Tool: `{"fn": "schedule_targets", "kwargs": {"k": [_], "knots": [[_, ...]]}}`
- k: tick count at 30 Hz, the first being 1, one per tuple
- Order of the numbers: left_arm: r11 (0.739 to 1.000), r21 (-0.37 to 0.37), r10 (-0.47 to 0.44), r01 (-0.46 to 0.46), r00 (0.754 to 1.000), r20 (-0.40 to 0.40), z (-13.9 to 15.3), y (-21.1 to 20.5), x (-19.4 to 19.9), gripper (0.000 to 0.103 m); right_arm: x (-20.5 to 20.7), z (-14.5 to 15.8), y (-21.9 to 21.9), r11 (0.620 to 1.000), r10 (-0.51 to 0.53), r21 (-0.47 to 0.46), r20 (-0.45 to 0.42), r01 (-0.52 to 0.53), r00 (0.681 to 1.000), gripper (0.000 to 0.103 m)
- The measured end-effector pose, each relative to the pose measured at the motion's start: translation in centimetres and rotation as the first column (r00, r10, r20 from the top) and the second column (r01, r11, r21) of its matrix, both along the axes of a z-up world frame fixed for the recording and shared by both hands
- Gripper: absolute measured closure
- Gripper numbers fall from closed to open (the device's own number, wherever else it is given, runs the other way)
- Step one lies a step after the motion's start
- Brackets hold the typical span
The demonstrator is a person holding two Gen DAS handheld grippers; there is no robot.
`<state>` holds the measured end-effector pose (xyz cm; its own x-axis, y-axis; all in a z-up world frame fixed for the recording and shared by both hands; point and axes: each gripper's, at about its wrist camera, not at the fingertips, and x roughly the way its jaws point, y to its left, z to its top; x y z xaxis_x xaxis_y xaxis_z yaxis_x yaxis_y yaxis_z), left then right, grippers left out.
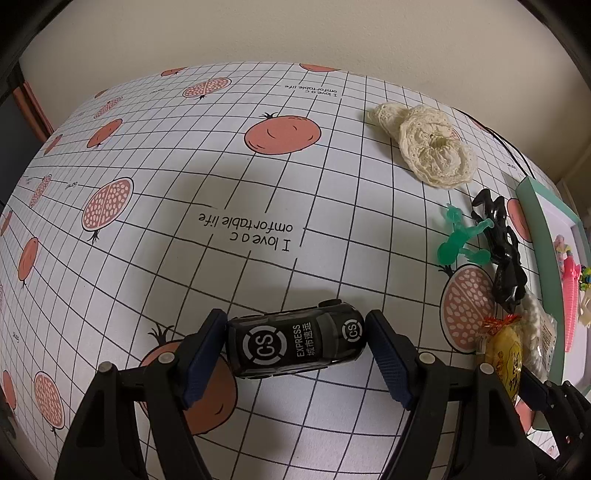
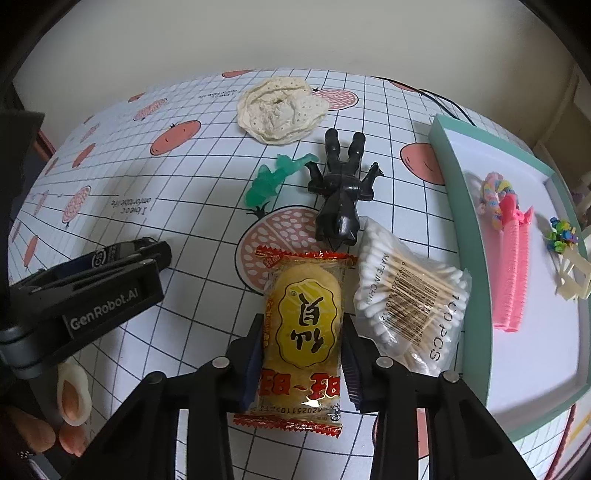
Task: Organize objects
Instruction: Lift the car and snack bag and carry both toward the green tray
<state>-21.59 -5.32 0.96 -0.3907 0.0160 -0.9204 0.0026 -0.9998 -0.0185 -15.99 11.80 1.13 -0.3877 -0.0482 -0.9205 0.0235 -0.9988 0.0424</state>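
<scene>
Both tools grip: left [image 1: 295,345] car [image 1: 295,341], right [image 2: 301,363] snack [image 2: 303,332].

Your work surface is a white tablecloth [image 1: 221,166] ruled with a thin black grid. The print repeats two motifs: whole orange-red fruit [image 1: 282,133] and cut halves dotted with pale seeds [image 1: 107,204]. The line "I love a comfortable life" [image 1: 245,232] reads upside down from your side. A plain cream wall [image 1: 295,33] stands behind the far edge. A thin black cable [image 1: 491,130] runs along the far right of the cloth. A dark shape [image 1: 14,122] with a reddish-brown strip sits at the left margin — too blurred to identify.
</scene>
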Motion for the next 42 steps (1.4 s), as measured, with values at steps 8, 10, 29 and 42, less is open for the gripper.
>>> {"fn": "schedule_targets", "kwargs": {"k": [8, 10, 29, 42], "knots": [[1.000, -0.003, 0.006, -0.006, 1.000, -0.010, 0.6, -0.1, 0.2, 0.026, 0.3, 1.5, 0.3, 1.000, 0.000, -0.021, -0.040, -0.001, 0.999, 0.064], [1.000, 0.000, 0.006, -0.006, 1.000, -0.020, 1.0, -0.2, 0.2, 0.026, 0.4, 2.0, 0.4, 1.000, 0.002, -0.027, -0.054, -0.003, 0.999, 0.064], [1.000, 0.011, 0.009, -0.008, 0.995, -0.101, 4.6, 0.3, 1.1, 0.026, 1.4, 5.3, 2.3, 0.999, -0.009, -0.048, -0.126, 0.003, 0.992, 0.064], [0.998, 0.028, -0.048, 0.053, 0.986, -0.160, 7.2, 4.3, 2.1, 0.025, 1.8, 5.9, 7.1, 0.996, -0.079, -0.044, -0.132, 0.074, 0.988, 0.064]]}}
